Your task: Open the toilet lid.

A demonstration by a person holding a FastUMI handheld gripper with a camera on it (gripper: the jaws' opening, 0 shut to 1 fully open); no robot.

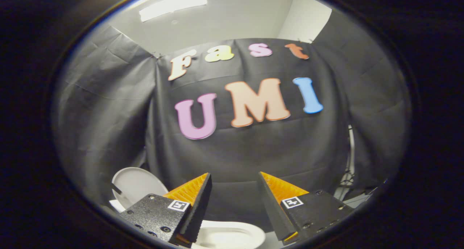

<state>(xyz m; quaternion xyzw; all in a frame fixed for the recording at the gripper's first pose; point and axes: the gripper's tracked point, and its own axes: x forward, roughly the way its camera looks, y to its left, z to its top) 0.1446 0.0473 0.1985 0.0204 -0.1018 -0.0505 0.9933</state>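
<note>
Two ridged jaws [235, 180] stand spread apart, pinching nothing. Below and between them lies a white toilet rim [232, 234], smooth, glossy and curved. Beyond the left jaw, the toilet lid [136, 183], a rounded white plastic disc, appears raised upright. It looks light, rigid and slippery; its free edge seems the best hold.

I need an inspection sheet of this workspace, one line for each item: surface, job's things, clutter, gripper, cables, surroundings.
Surface: nothing seen.
Job's things: white toilet lid stands raised, beside the left finger; white toilet bowl rim lies low between the fingers.
Clutter: nothing seen.
Gripper: gripper open, fingers apart, holding nothing, above the bowl.
Cables: thin white lines at the cloth's right edge, too unclear to name.
Surroundings: black cloth wall, ceiling light.
</note>
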